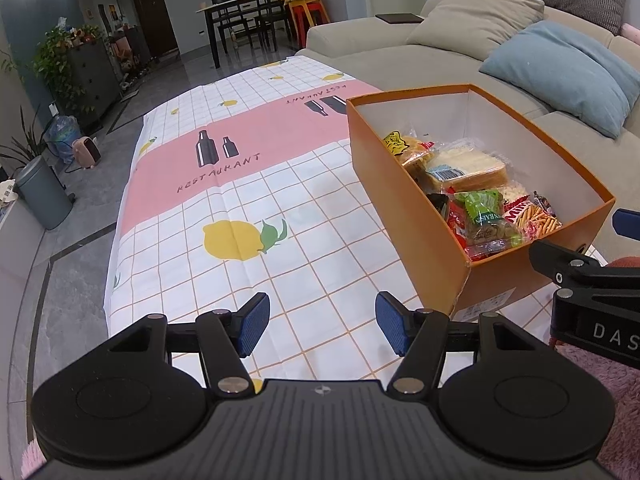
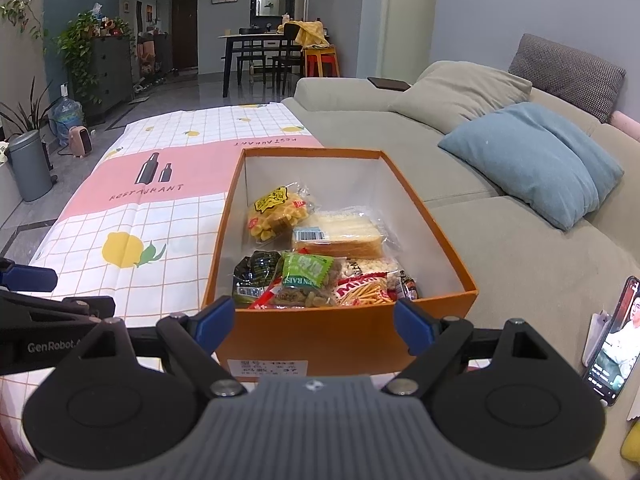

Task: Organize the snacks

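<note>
One orange box (image 2: 352, 332) stood on the right side of the counter (image 1: 248, 184), against the sofa (image 2: 520, 264), and every snack in view lay inside it, bunched at the near end; the far end of the box was bare.

Two tongs, both released and grasping nothing; the left tongs (image 1: 322, 330) hung over bare tablecloth to the left of the box; the right tongs (image 2: 315, 326) sat in front of the near wall of the box, blue pads wide apart, clear of the cardboard as far as could be told.

Count of snacks, as far as visible: one clear bag of yellow puffs (image 2: 276, 214); one wrapped sandwich (image 2: 340, 236); one green raisin packet (image 2: 306, 280); one red packet of sticks (image 2: 366, 290); one dark packet (image 2: 256, 270); one pale packet (image 2: 368, 266) half hidden beneath; one small dark wrapper (image 2: 408, 288) at the right wall; red wrappers under the raisins, number not clear. Nothing loose on the cloth.

Judgement: the gathering looked done or near done; remaining work, if any, would be tidying the pile. To do that well: come in from above rather than over the near wall; take the top packet first, the raisins; pinch an edge seam, lightly, since the sandwich and puffs would crush; spread toward the bare far end; steady the box with the free left tongs so it would not slide.

One phone (image 2: 612, 344) lay on the sofa at right, screen lit, no part of the task.
</note>
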A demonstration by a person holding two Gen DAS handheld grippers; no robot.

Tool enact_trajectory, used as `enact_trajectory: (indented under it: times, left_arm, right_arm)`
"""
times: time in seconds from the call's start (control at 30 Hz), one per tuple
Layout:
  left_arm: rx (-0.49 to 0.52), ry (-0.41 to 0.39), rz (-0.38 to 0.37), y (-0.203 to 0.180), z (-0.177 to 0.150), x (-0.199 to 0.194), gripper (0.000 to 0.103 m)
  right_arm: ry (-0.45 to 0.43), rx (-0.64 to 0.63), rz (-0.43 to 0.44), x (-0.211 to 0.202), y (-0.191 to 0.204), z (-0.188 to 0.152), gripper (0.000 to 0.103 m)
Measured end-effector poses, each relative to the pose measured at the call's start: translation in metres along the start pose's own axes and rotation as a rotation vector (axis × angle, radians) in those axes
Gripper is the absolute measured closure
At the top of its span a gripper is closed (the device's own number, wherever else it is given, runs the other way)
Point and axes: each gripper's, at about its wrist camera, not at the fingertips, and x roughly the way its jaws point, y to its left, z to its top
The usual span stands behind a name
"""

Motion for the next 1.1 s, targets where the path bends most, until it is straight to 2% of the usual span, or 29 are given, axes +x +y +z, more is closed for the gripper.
enact_trajectory:
  times: [1.1]
  left_arm:
    - [-0.016, -0.006, -0.028, 0.0015, 0.0020, -0.0067, 0.031]
  right_arm:
    - [-0.003, -0.021, 0.006, -0.0017, 0.0033, -0.0002, 0.019]
